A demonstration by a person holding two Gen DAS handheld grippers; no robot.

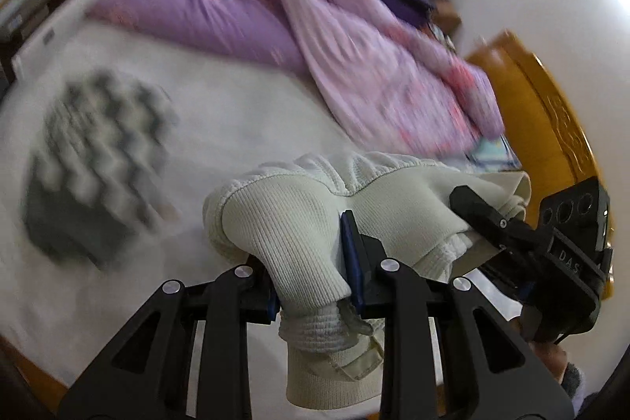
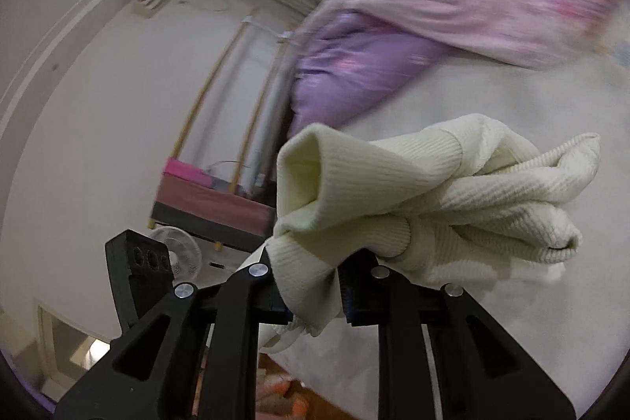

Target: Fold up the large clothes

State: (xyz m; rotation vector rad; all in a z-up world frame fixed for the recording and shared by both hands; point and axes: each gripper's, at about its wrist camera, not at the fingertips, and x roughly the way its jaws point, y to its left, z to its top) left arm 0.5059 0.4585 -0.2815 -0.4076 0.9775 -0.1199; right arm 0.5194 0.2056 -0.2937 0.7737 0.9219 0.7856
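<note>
A cream ribbed knit garment is bunched up and held above the white bed. My left gripper is shut on a fold of it. The right gripper shows at the right of the left wrist view, clamped on the same garment. In the right wrist view my right gripper is shut on the cream garment, which hangs bunched in front of the fingers. The left gripper's black body shows at the lower left there.
A folded grey-and-white checked garment lies on the bed at left. A purple and pink quilt is heaped along the far side. An orange wooden headboard stands at right. A fan and a shelf stand by the wall.
</note>
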